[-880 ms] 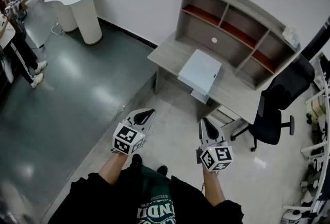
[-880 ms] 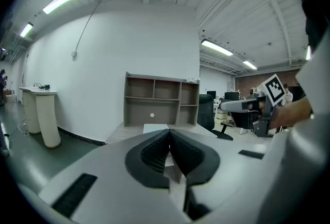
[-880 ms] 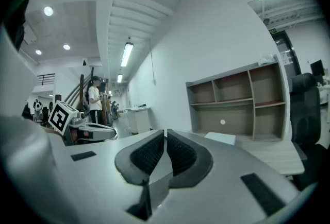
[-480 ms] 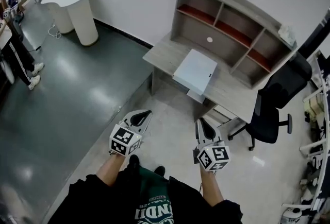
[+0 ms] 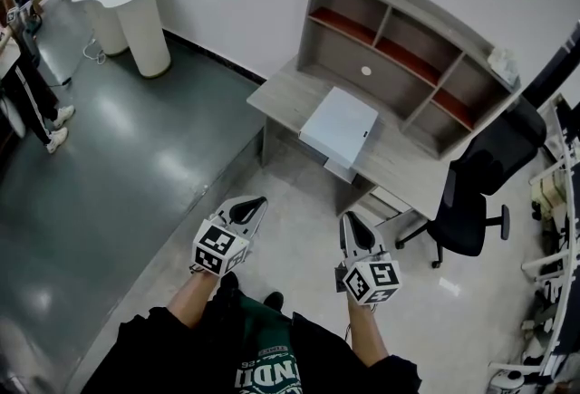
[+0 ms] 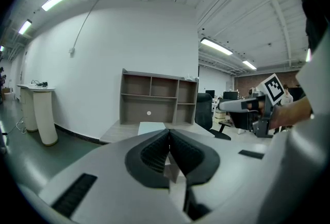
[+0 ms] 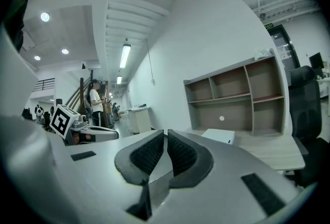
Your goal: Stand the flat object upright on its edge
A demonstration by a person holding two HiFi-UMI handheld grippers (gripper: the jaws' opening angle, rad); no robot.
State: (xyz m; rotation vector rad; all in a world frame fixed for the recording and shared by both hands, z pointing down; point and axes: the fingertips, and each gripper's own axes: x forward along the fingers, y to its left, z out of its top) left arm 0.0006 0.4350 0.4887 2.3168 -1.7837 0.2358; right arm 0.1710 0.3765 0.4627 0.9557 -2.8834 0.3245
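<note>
The flat box lies flat on the desk, well ahead of both sets of jaws. The shelf is just past it, and a chair is off to the right of the right jaws. The left gripper has its jaws shut tight with nothing between them, and the right gripper beside it is shut and holds nothing too.
</note>
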